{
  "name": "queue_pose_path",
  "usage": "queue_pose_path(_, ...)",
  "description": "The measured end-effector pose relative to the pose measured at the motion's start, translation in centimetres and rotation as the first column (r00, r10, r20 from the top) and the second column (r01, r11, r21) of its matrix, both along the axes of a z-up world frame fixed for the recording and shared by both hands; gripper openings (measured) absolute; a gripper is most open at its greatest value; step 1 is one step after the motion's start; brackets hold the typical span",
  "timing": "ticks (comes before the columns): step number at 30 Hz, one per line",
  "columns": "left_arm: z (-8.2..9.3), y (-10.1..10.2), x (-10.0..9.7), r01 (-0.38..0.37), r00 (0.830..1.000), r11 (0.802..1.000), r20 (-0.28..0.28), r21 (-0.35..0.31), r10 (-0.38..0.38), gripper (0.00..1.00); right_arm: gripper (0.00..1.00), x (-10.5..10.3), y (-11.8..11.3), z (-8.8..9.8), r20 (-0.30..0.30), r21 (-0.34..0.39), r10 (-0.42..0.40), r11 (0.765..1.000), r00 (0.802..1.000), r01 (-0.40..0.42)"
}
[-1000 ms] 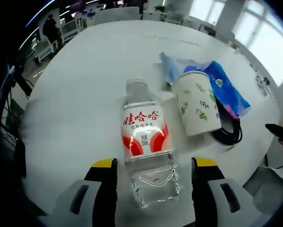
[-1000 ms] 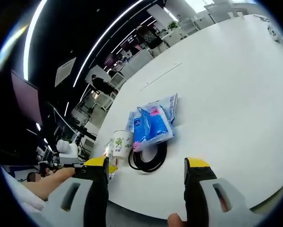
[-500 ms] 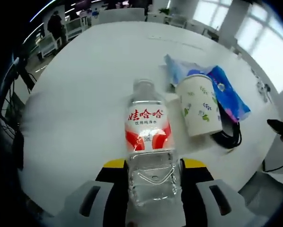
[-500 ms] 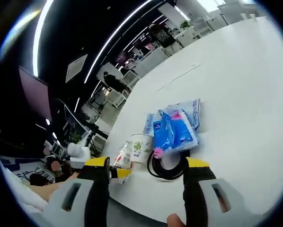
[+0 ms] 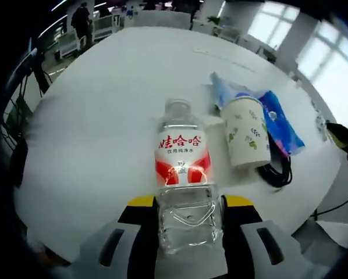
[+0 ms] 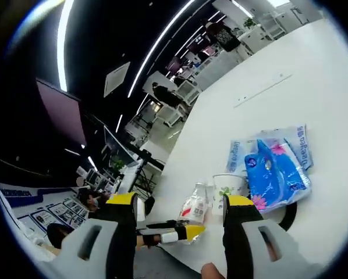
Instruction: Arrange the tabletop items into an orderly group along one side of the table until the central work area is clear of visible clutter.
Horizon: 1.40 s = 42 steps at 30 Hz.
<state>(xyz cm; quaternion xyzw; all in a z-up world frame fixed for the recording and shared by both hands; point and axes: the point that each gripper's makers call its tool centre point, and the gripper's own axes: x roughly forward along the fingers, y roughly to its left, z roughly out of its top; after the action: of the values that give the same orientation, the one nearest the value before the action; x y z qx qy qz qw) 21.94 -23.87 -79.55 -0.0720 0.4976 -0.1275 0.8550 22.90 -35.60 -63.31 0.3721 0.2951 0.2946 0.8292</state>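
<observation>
A clear water bottle (image 5: 183,174) with a red and white label stands between my left gripper's (image 5: 188,216) yellow-tipped jaws, which are shut on its lower body. Just right of it is a white paper cup (image 5: 247,131) with a leaf print, with blue tissue packets (image 5: 279,119) and a coiled black cable (image 5: 280,172) behind it. In the right gripper view the same bottle (image 6: 194,206), cup (image 6: 227,186), packets (image 6: 276,165) and cable (image 6: 288,216) lie near the table's edge. My right gripper (image 6: 181,201) hangs open above and apart from them, holding nothing.
The round white table (image 5: 116,99) stretches wide and bare to the left and beyond the group. The left gripper's yellow tip (image 6: 188,232) and a hand show at the table edge. Office chairs and desks (image 6: 180,93) stand past the table.
My left gripper's jaws closed onto the bottle, which was loose between them one second ago. The right gripper view swung, so the group now sits lower right in it.
</observation>
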Motion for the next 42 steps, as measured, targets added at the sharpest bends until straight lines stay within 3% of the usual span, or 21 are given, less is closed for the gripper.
queue_pose_path(4,0.1,0.3,-0.2,-0.023,1.000,1.000,0.003,-0.012,0.023,0.37,0.57,1.3,2.5,1.3,-0.031,0.081,0.018,0.997,0.999,-0.016)
queue_pose_path(11,0.6,0.6,0.1,-0.062,0.998,0.997,0.020,-0.046,0.063,0.37,0.57,3.8,5.0,1.7,-0.030,0.071,0.057,0.996,0.998,-0.055)
queue_pose_path(19,2.2,0.5,0.4,-0.078,0.994,0.995,0.072,-0.064,0.083,0.37,0.60,5.7,6.3,-1.6,-0.140,-0.012,0.076,0.997,0.987,-0.078)
queue_pose_path(27,3.4,-0.1,0.6,-0.062,0.990,0.996,0.123,-0.072,0.070,0.36,0.61,7.4,7.8,-2.6,-0.168,-0.026,0.096,0.995,0.981,-0.101)
queue_pose_path(30,2.9,-0.1,0.6,-0.044,0.992,0.998,0.118,-0.049,0.049,0.36,0.62,7.3,8.0,-3.5,-0.200,-0.055,0.097,0.992,0.975,-0.110)
queue_pose_path(32,3.1,-0.2,0.7,-0.064,0.991,0.994,0.111,-0.087,0.074,0.35,0.62,7.4,8.1,-3.5,-0.198,-0.059,0.093,0.993,0.976,-0.107)
queue_pose_path(34,3.3,-0.2,0.6,-0.064,0.991,0.995,0.110,-0.083,0.072,0.35,0.62,7.1,8.2,-3.9,-0.218,-0.071,0.099,0.991,0.971,-0.117)
queue_pose_path(36,3.2,-0.3,0.7,-0.054,0.992,0.996,0.114,-0.070,0.062,0.35,0.61,6.3,8.0,-5.3,-0.274,-0.120,0.125,0.979,0.954,-0.163)
queue_pose_path(38,3.2,-0.4,0.6,-0.054,0.992,0.996,0.113,-0.071,0.062,0.36,0.61,6.6,7.9,-6.2,-0.291,-0.147,0.101,0.978,0.951,-0.149)
queue_pose_path(42,3.1,-0.3,0.5,-0.050,0.992,0.997,0.113,-0.064,0.057,0.36,0.60,6.9,8.8,-6.6,-0.339,-0.130,0.081,0.983,0.937,-0.132)
